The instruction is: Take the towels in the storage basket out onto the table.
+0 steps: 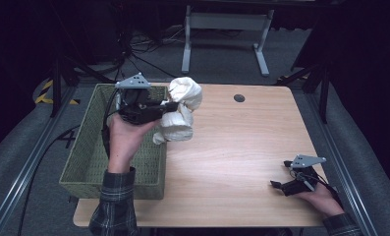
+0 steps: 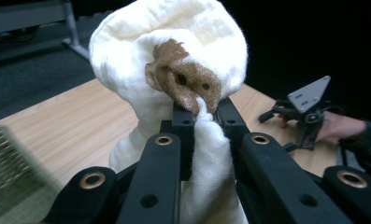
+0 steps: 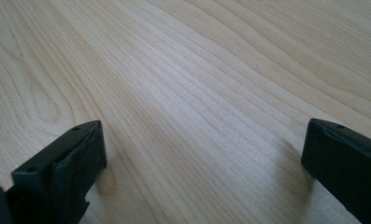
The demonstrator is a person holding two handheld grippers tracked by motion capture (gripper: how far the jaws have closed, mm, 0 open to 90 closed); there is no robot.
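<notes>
Currently the white cloth (image 2: 174, 51), a soft bundle with a brown stained patch (image 2: 185, 81), hangs pinched in my left gripper (image 1: 172, 105), off the table and just beside the right rim of the green woven basket (image 1: 84, 162). The jaws are nearly closed, biting a thin fold of fabric; the rest bulges above and droops below the tips. Judgement: the step in hand is carrying the cloth over into the basket. To do it well I should hold the pinch firm, clear the basket wall with the drooping tail before lowering, and let go only once the bulk sits over the middle, otherwise the tail could drape over the rim.

Pose: my left hand (image 1: 126, 135) holds the gripper roughly level, jaws pointing rightward across the wooden table (image 1: 241, 147), forearm coming up over the basket's near right corner. My right gripper (image 1: 293, 184) rests near the table's near right edge, jaws wide apart, holding nothing, bare wood grain between them.
</notes>
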